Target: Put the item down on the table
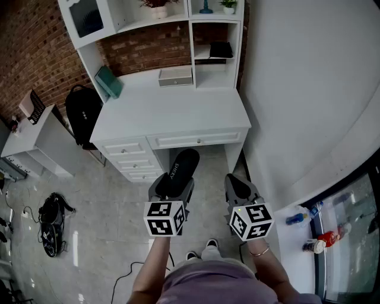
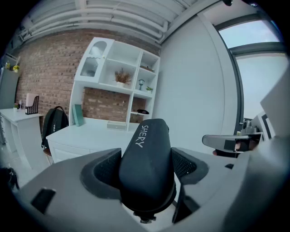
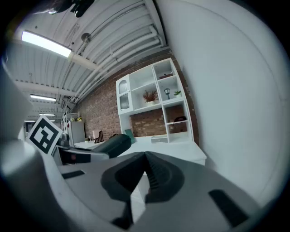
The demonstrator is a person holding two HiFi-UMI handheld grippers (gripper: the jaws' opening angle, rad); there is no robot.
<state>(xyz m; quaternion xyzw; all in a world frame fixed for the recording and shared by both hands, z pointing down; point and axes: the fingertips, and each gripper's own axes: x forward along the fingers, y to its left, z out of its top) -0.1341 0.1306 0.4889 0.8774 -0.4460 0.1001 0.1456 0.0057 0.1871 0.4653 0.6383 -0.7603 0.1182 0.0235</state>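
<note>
Holding a black case (image 2: 147,152) in the air, in front of the white surface (image 1: 178,116), not yet down.
Clamped by the left gripper (image 2: 145,166), fingers spread wide against its sides; lettered "SHERY" in white. Right gripper (image 3: 145,158) fingers pressed together on nothing. Inside the hutch (image 1: 191,41): 1 black item (image 1: 221,49), potted plant (image 1: 227,5) above. Resting on the surface: small drawer box (image 1: 176,76), leaning teal book (image 1: 108,81). Alongside, black backpack (image 1: 83,113).

a study or small office: a white desk (image 1: 172,113) with drawers (image 1: 133,160) and a shelf hutch (image 1: 172,21) against a brick wall (image 1: 27,53), a backpack (image 1: 82,113) by its left edge.
</note>
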